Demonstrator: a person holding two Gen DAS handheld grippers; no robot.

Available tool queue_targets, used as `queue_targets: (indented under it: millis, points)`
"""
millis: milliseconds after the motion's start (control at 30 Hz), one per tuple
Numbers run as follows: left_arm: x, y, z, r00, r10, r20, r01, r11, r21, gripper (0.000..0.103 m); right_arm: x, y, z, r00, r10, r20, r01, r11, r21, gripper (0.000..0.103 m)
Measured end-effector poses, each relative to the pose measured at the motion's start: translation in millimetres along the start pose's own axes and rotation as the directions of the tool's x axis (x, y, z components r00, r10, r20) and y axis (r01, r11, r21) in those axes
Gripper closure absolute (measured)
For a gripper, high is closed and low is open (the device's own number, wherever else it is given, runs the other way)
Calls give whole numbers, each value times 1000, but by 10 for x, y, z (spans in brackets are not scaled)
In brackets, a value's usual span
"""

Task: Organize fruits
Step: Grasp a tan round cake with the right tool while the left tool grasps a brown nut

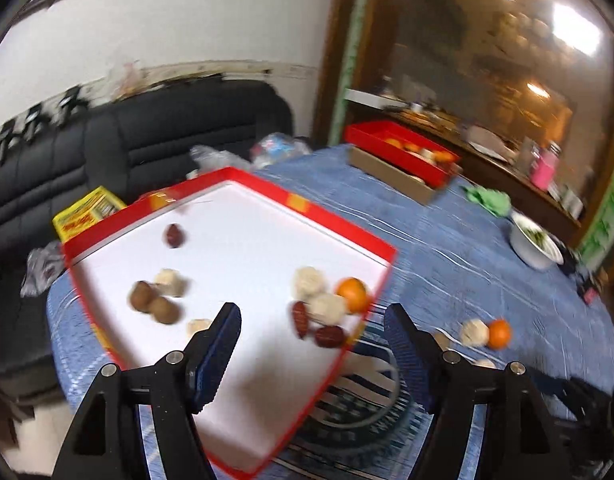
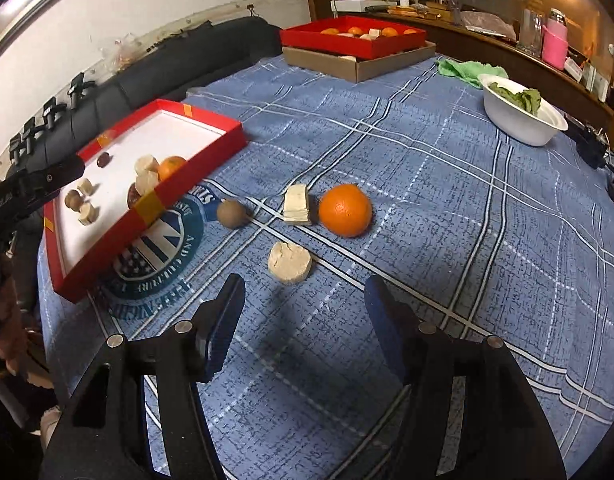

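Blue plaid counter [image 2: 447,208]. Red tray [image 2: 119,216] at its left edge, tilted, holding an orange, pale pieces and brown fruits. Loose orange [image 2: 345,210], pale block [image 2: 296,204], round slice [image 2: 289,261], brown fruit [image 2: 231,213] beside it. Left gripper [image 1: 313,330], right gripper [image 2: 305,300]: jaws wide apart, empty.

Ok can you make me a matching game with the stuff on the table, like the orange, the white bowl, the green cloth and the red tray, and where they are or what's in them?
Things:
1. big orange
2. white bowl
3. green cloth
4. near red tray

Clues:
A. crumpled on the tablecloth behind the bowl
B. tilted, one side lifted off the tablecloth
C. on the tablecloth beside a pale block
D. holds green leaves

Pairs: 1-C, 2-D, 3-A, 4-B
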State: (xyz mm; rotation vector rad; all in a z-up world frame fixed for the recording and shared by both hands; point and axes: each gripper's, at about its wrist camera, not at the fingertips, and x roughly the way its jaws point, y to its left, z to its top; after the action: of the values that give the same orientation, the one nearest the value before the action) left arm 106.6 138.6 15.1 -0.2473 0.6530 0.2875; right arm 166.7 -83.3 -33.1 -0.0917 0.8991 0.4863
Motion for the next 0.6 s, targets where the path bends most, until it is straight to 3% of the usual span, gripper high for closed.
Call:
queue_targets:
  millis: [133, 200, 267, 433, 600]
  points:
    - [-16, -253, -69, 1000, -25, 5, 25, 995, 93, 31, 135, 80, 73, 1000, 2, -14, -2, 1000, -23, 45]
    - [19, -340, -79, 999, -35, -4, 36, 991, 126, 31, 251, 127, 100, 999, -5, -39, 4, 999, -38, 55]
    - [63, -416, -91, 999, -43, -19, 45, 988, 146, 31, 328, 150, 105, 998, -38, -41, 36, 998, -55, 76]
    - [257, -673, -149, 996, -58, -69, 71, 977, 202, 31, 254, 43, 61, 999, -44, -30, 42, 998, -53, 76]
    - [566, -950, -213, 991, -40, -130, 71, 967, 245, 32, 135, -259, 10, 1000, -21, -7, 21, 999, 27, 77]
